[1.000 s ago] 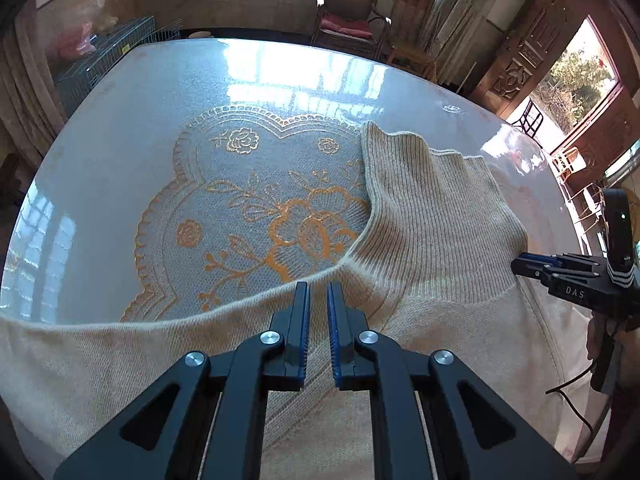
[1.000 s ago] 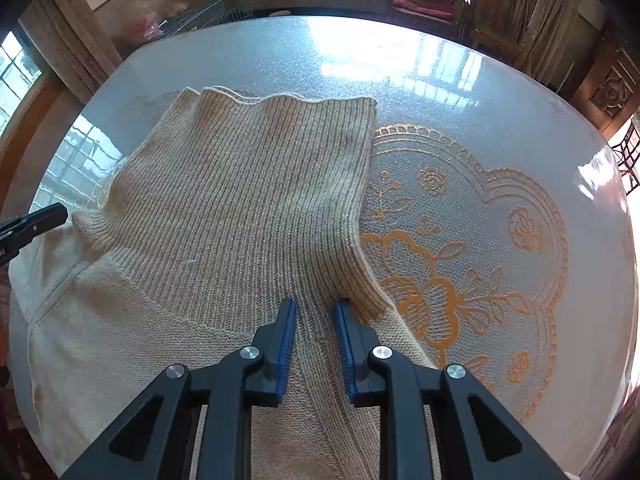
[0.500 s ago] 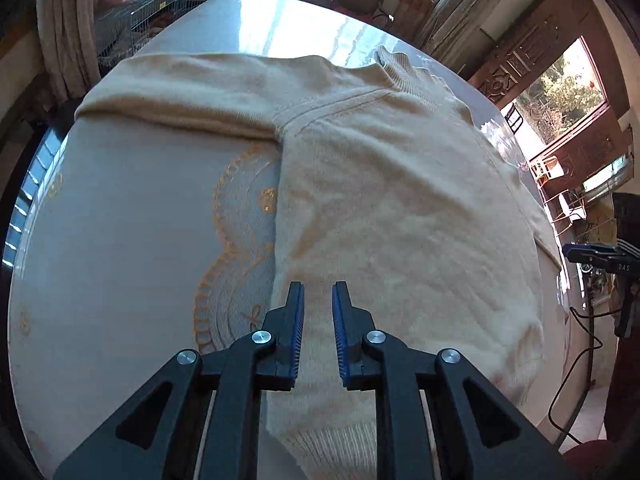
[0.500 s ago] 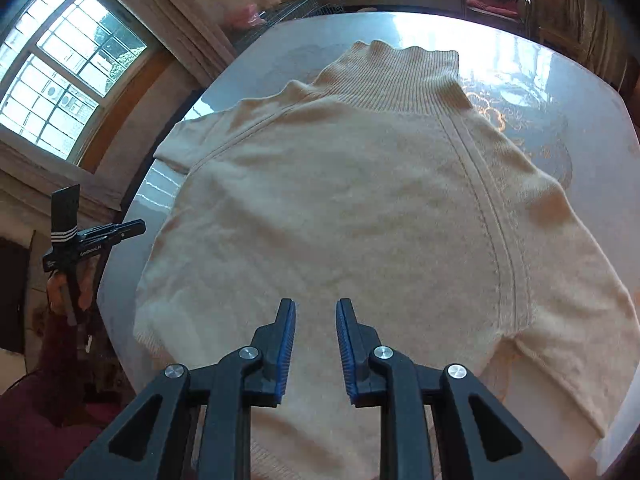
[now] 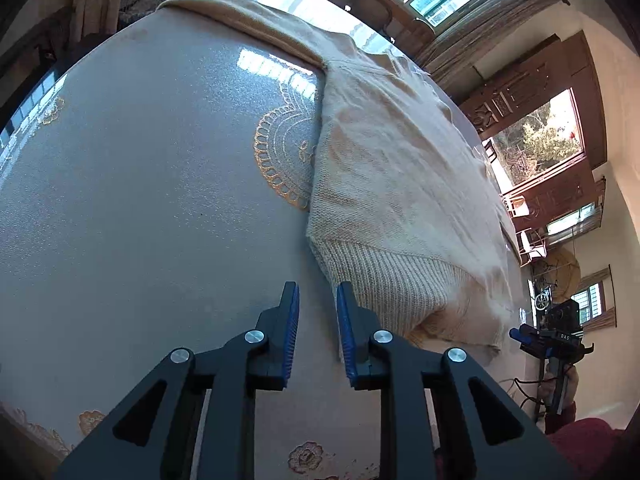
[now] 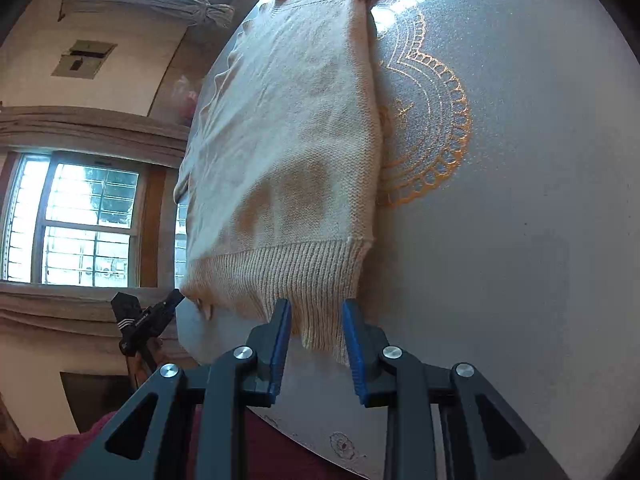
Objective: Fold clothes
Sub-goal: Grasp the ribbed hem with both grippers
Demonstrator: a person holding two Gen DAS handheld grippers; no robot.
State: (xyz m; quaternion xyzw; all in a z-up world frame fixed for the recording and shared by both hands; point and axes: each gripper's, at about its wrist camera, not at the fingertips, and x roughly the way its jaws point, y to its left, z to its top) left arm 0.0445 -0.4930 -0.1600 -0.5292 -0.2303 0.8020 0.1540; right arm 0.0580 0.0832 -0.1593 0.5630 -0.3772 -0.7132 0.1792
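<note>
Sweater (image 5: 392,184), beige knit, lies spread flat on the round table (image 5: 140,200), body running away from the person, ribbed hem (image 6: 280,276) at the near edge and partly over the gold medallion print (image 6: 436,120). Flat layout makes sense: both hem corners are reachable from this side, one per gripper. Left gripper (image 5: 318,320) sits at the hem's left corner; jaws are opening, nothing between them, only bare tabletop in the gap, with the corner just beside the right-hand finger. Right gripper (image 6: 316,328) is over the other hem corner; jaws also opening, and the rib edge hangs in the gap, but the blue pads (image 6: 282,332) don't look pressed on it, so not a grip yet. My read: both are lining up for a two-corner pick to fold the hem toward the collar. Each wrist view catches the other gripper small at the frame edge, too small there to read its jaws. One sleeve (image 5: 248,20) stretches off toward the far rim; its cuff is lost there. The other sleeve and the collar are squashed by the lens at the top, hard to make out. Can't tell whether the hem overhangs the table edge. Dark red fabric (image 6: 60,456) at bottom is probably the person's clothing.
</note>
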